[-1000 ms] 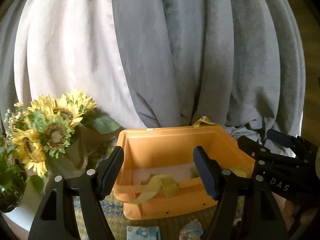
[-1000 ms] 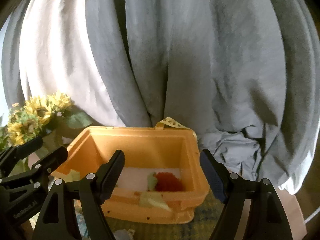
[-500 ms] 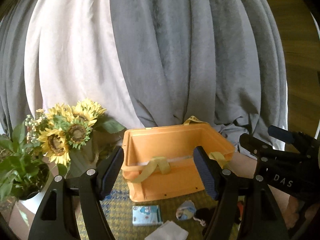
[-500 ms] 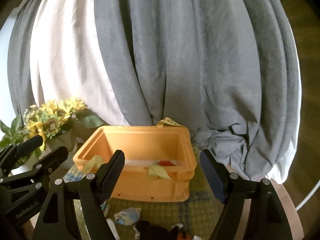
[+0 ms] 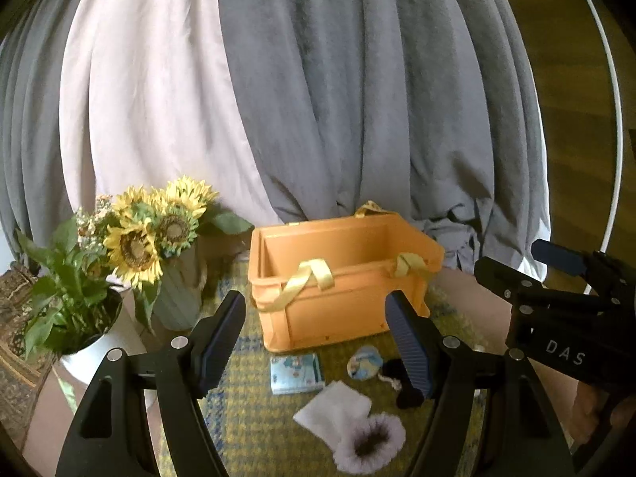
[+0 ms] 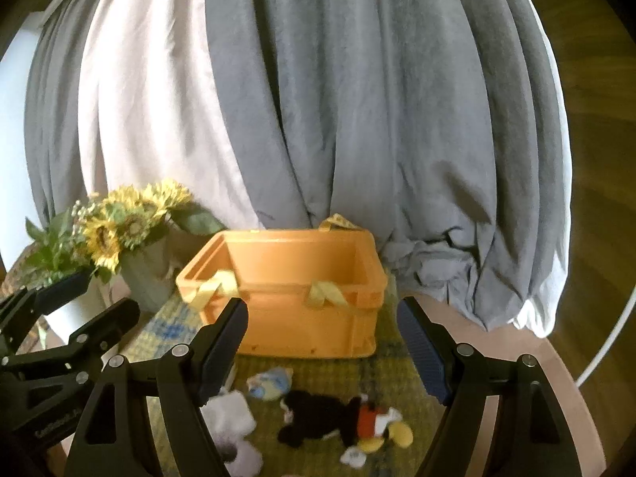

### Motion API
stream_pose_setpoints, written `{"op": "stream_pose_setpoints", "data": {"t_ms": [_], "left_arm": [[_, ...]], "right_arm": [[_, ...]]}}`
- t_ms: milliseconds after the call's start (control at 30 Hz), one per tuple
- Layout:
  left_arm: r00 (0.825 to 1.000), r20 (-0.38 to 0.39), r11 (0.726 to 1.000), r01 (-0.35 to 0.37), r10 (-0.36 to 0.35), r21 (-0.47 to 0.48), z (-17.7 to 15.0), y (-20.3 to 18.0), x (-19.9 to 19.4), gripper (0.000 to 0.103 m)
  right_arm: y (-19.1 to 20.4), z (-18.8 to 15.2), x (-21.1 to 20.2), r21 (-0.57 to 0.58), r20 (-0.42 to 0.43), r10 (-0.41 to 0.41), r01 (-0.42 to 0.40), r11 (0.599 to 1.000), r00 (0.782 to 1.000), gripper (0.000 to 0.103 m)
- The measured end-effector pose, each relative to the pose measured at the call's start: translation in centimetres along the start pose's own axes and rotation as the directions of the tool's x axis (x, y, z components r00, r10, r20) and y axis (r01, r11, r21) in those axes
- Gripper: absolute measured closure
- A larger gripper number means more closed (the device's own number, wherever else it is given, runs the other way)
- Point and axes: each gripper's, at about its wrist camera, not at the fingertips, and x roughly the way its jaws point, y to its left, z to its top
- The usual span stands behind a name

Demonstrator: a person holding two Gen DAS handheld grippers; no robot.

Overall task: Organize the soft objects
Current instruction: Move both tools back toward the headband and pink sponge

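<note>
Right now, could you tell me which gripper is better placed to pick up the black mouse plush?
Probably the right gripper: the black mouse plush lies just below its open jaws, while it is mostly hidden in the left wrist view.

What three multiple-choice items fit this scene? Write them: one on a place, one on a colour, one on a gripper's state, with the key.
1. Where does the black plush toy lie?
A. inside the bin
B. on the mat in front of the bin
C. in the flower vase

2. What colour is the storage bin?
A. orange
B. blue
C. white

3. How does the right gripper stand?
A. shut on the plush toy
B. shut on a cloth
C. open, holding nothing

Key: 1 B, the toy rests on the checked mat, nearer the camera than the bin. 2 A, its walls are plainly orange. 3 C, the jaws stand apart with nothing between the pads.
</note>
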Motion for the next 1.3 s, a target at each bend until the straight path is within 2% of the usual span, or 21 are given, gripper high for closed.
{"op": "stream_pose_setpoints", "data": {"t_ms": [433,633,933,1300], "left_arm": [[0.993,-0.109,0.999,0.041,-0.039,0.017,-4.7,0.0,-1.8,0.031],[0.987,-0.154,0.998,0.051,-0.046,0.027,-6.4,-0.1,-1.9,0.031],[0.972,-0.231,0.997,0.064,-0.052,0.043,-9.0,-0.2,-1.1,0.031],[0.953,-0.294,0.992,0.100,-0.072,0.081,-11.9,-0.9,0.8,0.031]], "right_arm": [[1.0,-3.7,-2.1,0.004,-0.082,-0.013,0.014,1.000,0.997,0.025],[1.3,-5.8,-2.0,0.016,-0.147,0.003,0.000,1.000,0.989,0.025],[1.7,-8.8,-1.1,0.016,-0.236,0.017,-0.014,1.000,0.972,0.025],[1.7,-12.3,0.6,0.027,-0.343,0.017,-0.008,1.000,0.939,0.025]]}}
